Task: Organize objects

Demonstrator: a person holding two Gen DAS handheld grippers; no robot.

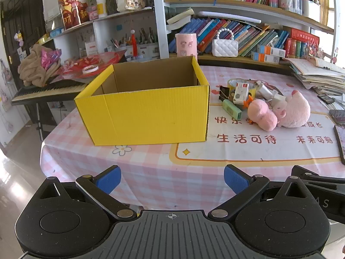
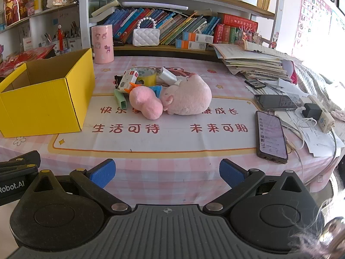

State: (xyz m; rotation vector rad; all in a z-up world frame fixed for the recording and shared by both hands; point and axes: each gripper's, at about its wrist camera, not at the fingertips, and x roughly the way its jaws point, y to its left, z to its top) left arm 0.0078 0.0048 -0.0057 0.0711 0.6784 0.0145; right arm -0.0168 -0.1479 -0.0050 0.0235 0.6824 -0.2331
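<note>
— Pink checked cloth covers the table (image 2: 172, 168), and that is my widest thing. What sits on it?

— My yellow cardboard box (image 1: 148, 116) stands open-topped toward the left side; I can't make out anything inside from either view. Right of it, apart from its wall, lies a heap of small things.

— Largest of the heap?

— I see a pale pink plush pig (image 2: 189, 99) on its side, touching a smaller pink plush (image 2: 146, 103). Behind them are a roll of tape (image 2: 148, 75), a white carton (image 2: 128, 81) and a green highlighter (image 2: 120, 101). Two phones (image 2: 270, 136) lie well off to the right.

— And your tongs?

— My left gripper (image 1: 172, 179) and right gripper (image 2: 167, 172) both hang before the table's near edge, blue pads spread wide, gripping nothing.
</note>
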